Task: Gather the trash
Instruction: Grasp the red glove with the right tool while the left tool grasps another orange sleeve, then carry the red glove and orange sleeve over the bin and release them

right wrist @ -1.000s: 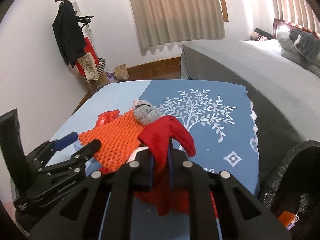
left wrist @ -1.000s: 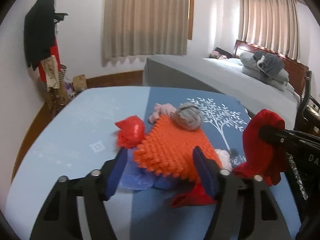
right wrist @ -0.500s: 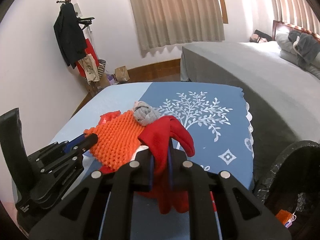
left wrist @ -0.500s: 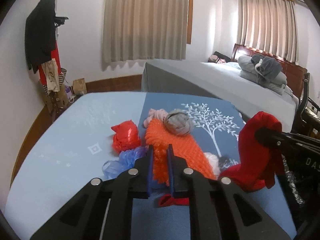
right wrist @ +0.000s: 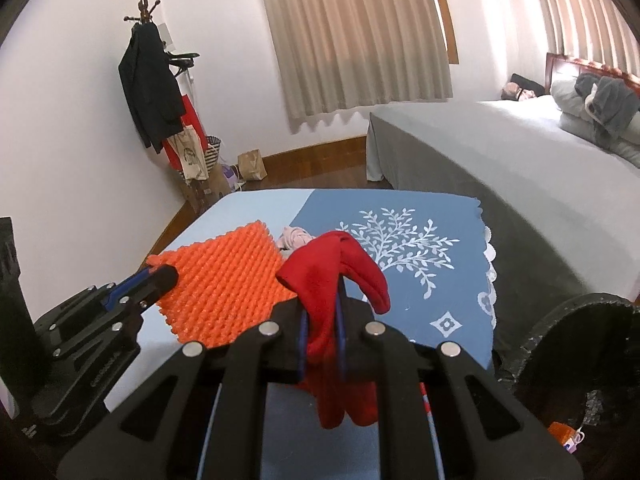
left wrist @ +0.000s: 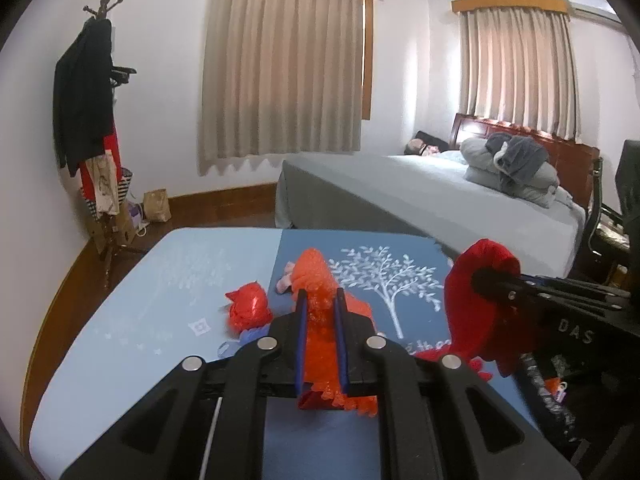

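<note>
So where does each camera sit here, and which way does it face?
Left wrist: on the left gripper, looking along its fingers over the table toward the bed; its jaws pinch the orange mat, and the right gripper is at right.
Right wrist: on the right gripper, facing likewise; its jaws pinch the red cloth, the left gripper is at left, the bin at right.
Shared: mat, cloth, table, bed, curtains, coat rack.
</note>
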`<state>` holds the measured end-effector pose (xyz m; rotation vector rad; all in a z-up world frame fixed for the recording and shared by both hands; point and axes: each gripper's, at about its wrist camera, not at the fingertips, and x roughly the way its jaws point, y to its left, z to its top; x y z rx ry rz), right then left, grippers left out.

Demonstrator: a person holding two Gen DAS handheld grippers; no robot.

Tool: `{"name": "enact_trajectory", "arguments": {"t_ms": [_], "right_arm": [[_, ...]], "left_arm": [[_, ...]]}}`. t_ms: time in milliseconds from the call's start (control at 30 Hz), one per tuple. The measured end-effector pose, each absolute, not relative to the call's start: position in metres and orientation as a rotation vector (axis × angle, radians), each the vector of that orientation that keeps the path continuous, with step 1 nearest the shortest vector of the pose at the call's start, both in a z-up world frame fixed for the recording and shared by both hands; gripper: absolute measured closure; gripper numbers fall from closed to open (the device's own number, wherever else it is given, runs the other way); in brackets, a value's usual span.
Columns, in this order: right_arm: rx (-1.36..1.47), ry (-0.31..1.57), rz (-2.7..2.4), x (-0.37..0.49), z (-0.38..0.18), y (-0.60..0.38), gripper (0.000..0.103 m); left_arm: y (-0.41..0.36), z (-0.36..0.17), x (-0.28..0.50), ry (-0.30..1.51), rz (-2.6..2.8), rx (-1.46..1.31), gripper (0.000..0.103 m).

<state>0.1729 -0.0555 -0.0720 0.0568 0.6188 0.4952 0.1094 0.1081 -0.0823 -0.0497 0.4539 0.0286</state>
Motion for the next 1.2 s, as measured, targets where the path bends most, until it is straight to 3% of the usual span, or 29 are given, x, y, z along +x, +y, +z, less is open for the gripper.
{"name": "enact_trajectory", "arguments": {"t_ms": [633, 1200], "right_arm": [[0.088, 0.551, 0.362, 0.143, -0.044, -0.128, 0.093], [0.115, 0.558, 0.104, 0.111, -0.055, -0.234, 0.093]], "left_arm": [[0.054, -0.060, 0.098, 0.405, -0.128, -0.021, 0.091], [-0.053, -0.060, 0.107, 0.410, -0.383, 0.018, 0.091]]}}
